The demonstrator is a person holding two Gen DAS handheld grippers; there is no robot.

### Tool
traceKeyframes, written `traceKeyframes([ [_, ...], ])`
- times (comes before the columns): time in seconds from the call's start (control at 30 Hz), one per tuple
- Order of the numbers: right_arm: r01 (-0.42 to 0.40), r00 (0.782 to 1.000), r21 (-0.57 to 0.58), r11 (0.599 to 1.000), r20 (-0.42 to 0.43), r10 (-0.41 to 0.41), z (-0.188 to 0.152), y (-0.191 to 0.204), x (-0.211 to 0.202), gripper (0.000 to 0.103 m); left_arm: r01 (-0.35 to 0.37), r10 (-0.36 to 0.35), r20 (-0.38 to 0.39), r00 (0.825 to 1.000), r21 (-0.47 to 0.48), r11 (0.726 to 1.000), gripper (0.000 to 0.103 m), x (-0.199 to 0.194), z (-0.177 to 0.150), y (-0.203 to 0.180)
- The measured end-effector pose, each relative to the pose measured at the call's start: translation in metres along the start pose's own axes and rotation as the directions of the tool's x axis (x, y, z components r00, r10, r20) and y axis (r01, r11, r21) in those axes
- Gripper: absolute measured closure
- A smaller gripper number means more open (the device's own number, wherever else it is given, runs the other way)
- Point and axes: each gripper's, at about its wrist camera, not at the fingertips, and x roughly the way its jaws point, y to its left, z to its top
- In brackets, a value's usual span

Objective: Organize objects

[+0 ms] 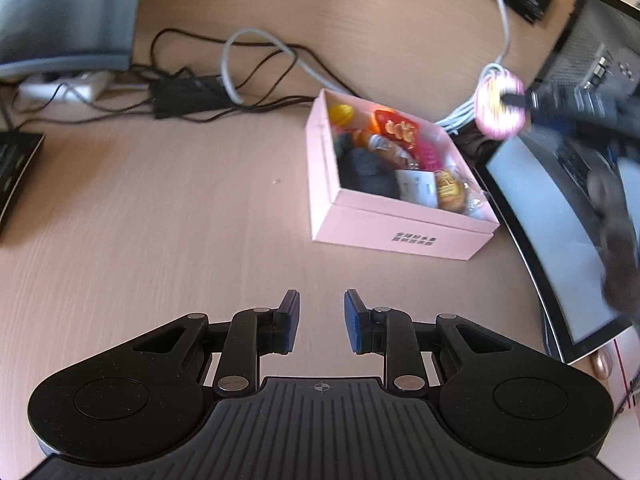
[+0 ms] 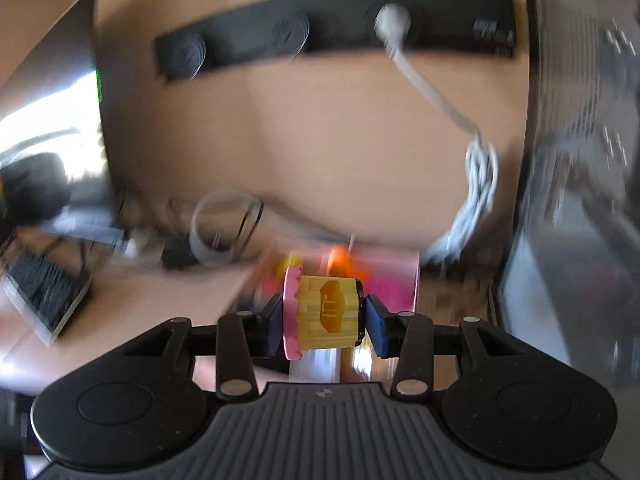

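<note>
A pink box (image 1: pixel 384 224) sits on the wooden desk, holding several small toys and snack packets. My left gripper (image 1: pixel 322 320) is open and empty, low over the desk in front of the box. My right gripper (image 2: pixel 324 320) is shut on a toy cupcake (image 2: pixel 320 314) with pink frosting and a yellow base, held sideways. In the left wrist view the cupcake (image 1: pixel 500 106) hangs in the air beyond the box's far right corner. The pink box (image 2: pixel 384 280) shows blurred behind the cupcake in the right wrist view.
A monitor (image 1: pixel 560 208) stands right of the box. Black and grey cables (image 1: pixel 240 76) and a white power strip (image 1: pixel 64 86) lie at the back. A black power strip (image 2: pixel 332 28) is on the wall. A keyboard (image 1: pixel 16 168) is at the left.
</note>
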Motion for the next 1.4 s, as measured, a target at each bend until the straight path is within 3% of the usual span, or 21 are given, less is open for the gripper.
traceKeyframes([
  [0.1,0.024,0.998,0.058,0.998,0.053,-0.027,0.025,-0.007,0.019,0.06,0.014,-0.014,0.001,1.0,-0.015,1.0,0.076,-0.001,0.001,0.004],
  [0.23,0.036,0.999,0.112,0.993,0.02,-0.039,0.022,-0.016,0.027,0.05,0.019,-0.019,0.014,1.0,-0.023,1.0,0.076,-0.001,0.008,0.01],
  [0.37,0.069,0.996,0.007,0.998,-0.053,-0.068,-0.017,-0.011,0.02,0.049,0.016,-0.014,0.049,0.999,-0.039,0.999,0.076,0.006,0.028,0.015],
  [0.53,0.118,0.975,-0.134,0.984,-0.174,-0.14,-0.068,-0.006,0.023,0.049,0.014,-0.014,0.088,0.996,-0.008,1.0,0.076,0.033,0.066,0.002],
  [0.67,0.147,0.956,-0.172,0.974,-0.229,-0.185,-0.086,-0.007,0.026,0.049,-0.022,0.02,0.048,0.999,0.034,0.999,0.076,0.065,0.086,-0.013],
  [0.8,0.171,0.951,-0.182,0.968,-0.226,-0.21,-0.085,-0.009,0.026,0.04,-0.076,0.076,0.006,0.997,0.093,0.993,0.076,0.088,0.09,-0.023],
  [0.97,0.18,0.949,-0.207,0.962,-0.222,-0.225,-0.084,-0.009,0.03,0.04,-0.09,0.092,-0.017,0.996,0.084,0.992,0.06,0.103,0.087,-0.015],
  [1.03,0.179,0.949,-0.216,0.96,-0.221,-0.227,-0.083,-0.009,0.036,0.04,-0.119,0.12,-0.016,0.993,0.052,0.992,0.033,0.106,0.087,-0.007],
  [1.13,0.191,0.948,-0.223,0.956,-0.212,-0.239,-0.08,-0.01,0.05,0.04,-0.173,0.172,-0.017,0.985,-0.016,0.985,0.003,0.112,0.089,0.015],
  [1.27,0.169,0.951,-0.201,0.965,-0.224,-0.213,-0.072,-0.007,0.067,0.041,-0.183,0.184,0.014,0.983,-0.061,0.981,0.0,0.116,0.096,0.038],
  [1.4,0.194,0.956,-0.209,0.958,-0.177,-0.232,-0.055,-0.006,0.074,0.041,-0.218,0.218,0.046,0.975,-0.003,0.976,0.0,0.122,0.108,0.048],
])
